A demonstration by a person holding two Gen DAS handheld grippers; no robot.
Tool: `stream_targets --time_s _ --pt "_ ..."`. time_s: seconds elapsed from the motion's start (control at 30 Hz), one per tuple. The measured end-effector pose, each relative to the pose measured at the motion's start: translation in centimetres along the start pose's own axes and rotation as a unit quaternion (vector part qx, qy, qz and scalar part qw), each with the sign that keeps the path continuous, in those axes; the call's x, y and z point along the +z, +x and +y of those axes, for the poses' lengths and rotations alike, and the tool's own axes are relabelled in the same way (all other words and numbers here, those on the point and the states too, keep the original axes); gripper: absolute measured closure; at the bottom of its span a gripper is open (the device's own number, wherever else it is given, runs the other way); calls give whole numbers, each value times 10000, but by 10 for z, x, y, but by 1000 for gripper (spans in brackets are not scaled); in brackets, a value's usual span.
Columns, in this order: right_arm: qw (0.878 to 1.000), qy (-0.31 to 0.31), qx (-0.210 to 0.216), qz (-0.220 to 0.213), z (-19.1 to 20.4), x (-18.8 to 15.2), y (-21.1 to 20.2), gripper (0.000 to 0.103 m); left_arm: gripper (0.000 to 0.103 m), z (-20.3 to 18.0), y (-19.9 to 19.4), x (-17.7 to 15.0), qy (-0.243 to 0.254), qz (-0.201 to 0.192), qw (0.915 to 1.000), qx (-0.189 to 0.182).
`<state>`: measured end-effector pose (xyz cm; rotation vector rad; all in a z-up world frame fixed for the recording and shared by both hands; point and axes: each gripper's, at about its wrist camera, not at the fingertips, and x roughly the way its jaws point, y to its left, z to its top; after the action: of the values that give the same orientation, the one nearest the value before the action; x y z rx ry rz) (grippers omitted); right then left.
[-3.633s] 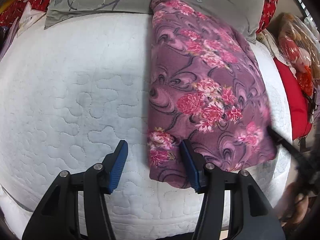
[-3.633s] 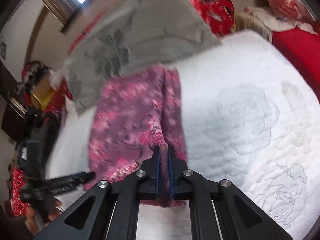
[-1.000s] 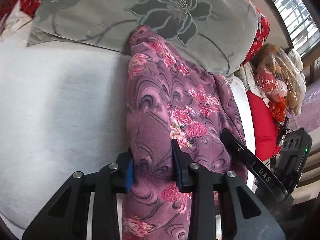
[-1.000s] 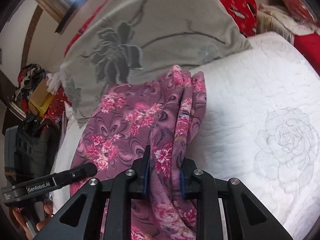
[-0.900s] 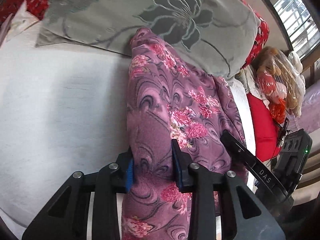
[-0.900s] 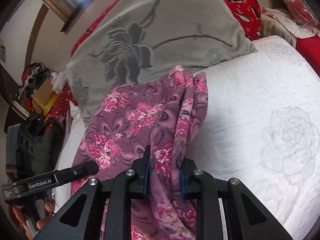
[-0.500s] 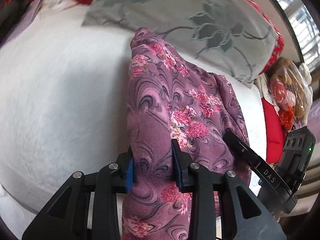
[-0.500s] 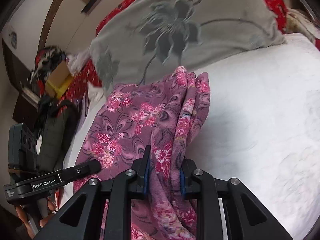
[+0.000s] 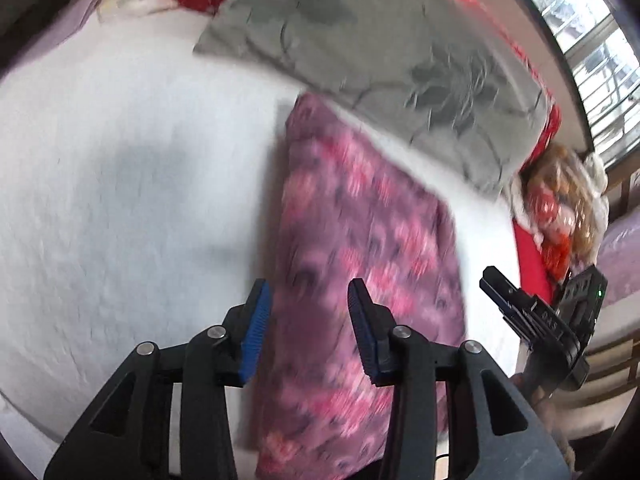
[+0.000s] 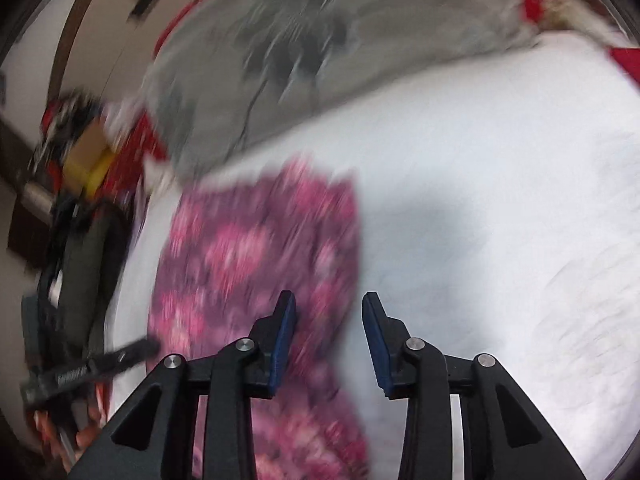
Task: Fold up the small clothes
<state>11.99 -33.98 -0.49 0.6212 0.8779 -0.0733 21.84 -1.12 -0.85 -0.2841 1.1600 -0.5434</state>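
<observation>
The purple floral garment point(image 9: 360, 272) lies on the white quilted bed point(image 9: 120, 200) as a long folded strip, running from the middle of the left wrist frame down to its lower edge. Its fabric is mauve with pink and red blossoms and dark swirls; motion blur smears the print, so finer details cannot be made out. Its left side is a straight fold line, and its far end stops just short of the grey flowered pillow point(image 9: 380, 52) across the upper part of the frame.

The left tool point(image 9: 308, 328) has its blue-padded jaws spread apart, with the near end of the garment showing between them; whether they touch the cloth cannot be told. The right tool point(image 10: 329, 336) is likewise parted, sitting over the garment's right edge point(image 10: 256, 264) in the lower middle of its view, holding nothing. Each tool appears at the edge of the other's view, the right one point(image 9: 536, 320) at lower right
</observation>
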Motion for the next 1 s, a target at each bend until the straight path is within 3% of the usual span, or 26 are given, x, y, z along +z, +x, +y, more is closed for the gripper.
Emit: stream_targets --time_s 0.07,0.17,0.27,0.33,0.4,0.5,0.57,0.6,0.63,0.67,0.73,0.83,0.87,1.0 --pt "9993 -312 121 -142 14 13 2 66 64 -14 9 17 133 -21 9999 -10" --pt "9946 -1020 158 -92 45 23 21 72 64 -40 33 36 628 -26 9973 387" --pt "9894 -1445 118 8 61 28 45 86 64 -58 65 49 1102 -47 9899 894" --pt "9896 -1429 -161 91 56 32 65 86 64 -60 86 54 1259 72 9849 1187" --pt "9890 -1305 -596 361 44 32 89 98 61 -58 102 57 1327 143 9814 1380" --pt "9928 -1066 -384 392 32 38 93 102 61 -58 99 66 1351 205 9808 1390" --pt "9934 -1013 -371 393 34 41 78 100 63 -53 77 66 1197 139 9859 1161" --pt "9939 -1022 -233 340 34 40 67 90 63 -52 66 63 1195 69 9872 1054" --pt "9938 -1057 -84 322 34 38 59 90 63 -50 47 52 1279 -60 9874 933" --pt "9915 -1201 306 384 34 31 43 90 62 -49 40 44 1339 -106 9867 920" --pt "9879 -1380 509 488 32 14 29 87 61 -43 30 18 1420 -103 9851 961" --pt "9821 -1629 107 936 25 -19 38 80 59 -35 50 -13 1469 248 9805 1282" --pt "9787 -1720 -219 1099 22 -31 48 70 60 -37 45 -16 1499 145 9797 1324" --pt "9825 -1644 -318 813 36 -33 22 67 60 -42 7 -25 1491 17 9824 1123"
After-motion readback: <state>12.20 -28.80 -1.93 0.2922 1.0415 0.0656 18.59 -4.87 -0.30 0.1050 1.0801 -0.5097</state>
